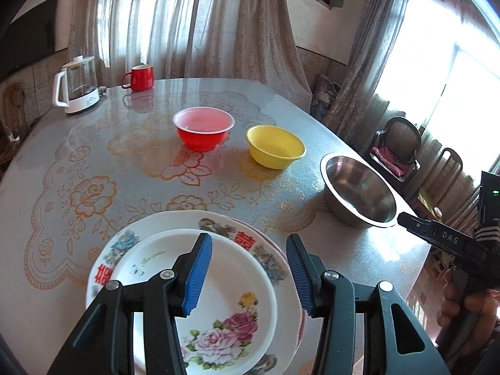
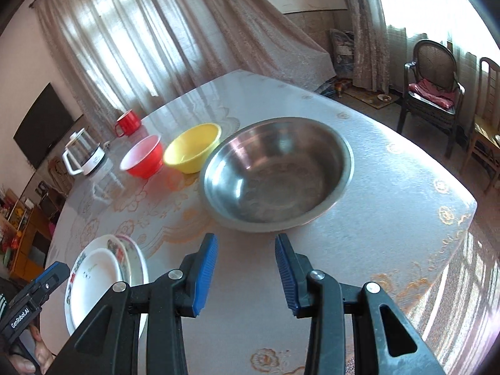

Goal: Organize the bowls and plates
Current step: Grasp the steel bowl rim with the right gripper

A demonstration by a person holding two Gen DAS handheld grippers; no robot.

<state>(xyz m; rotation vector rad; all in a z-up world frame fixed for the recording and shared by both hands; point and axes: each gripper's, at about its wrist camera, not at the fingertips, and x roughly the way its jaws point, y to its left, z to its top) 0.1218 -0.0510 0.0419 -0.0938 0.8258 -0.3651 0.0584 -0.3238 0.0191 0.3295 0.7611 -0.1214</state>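
Note:
A small white floral plate [image 1: 231,297] lies stacked on a larger patterned plate [image 1: 187,222] at the table's near edge. My left gripper [image 1: 249,270] is open and empty, hovering above these plates. A red bowl [image 1: 203,128], a yellow bowl [image 1: 275,146] and a steel bowl [image 1: 359,190] stand in a row further back. My right gripper [image 2: 246,270] is open and empty just in front of the steel bowl [image 2: 278,172]. The right wrist view also shows the yellow bowl [image 2: 192,148], the red bowl [image 2: 143,156] and the plates [image 2: 100,278].
A glass kettle [image 1: 76,86] and a red mug [image 1: 139,76] stand at the far left of the flower-patterned table [image 1: 93,187]. Chairs [image 2: 431,93] stand beyond the table's right side. Curtains hang behind.

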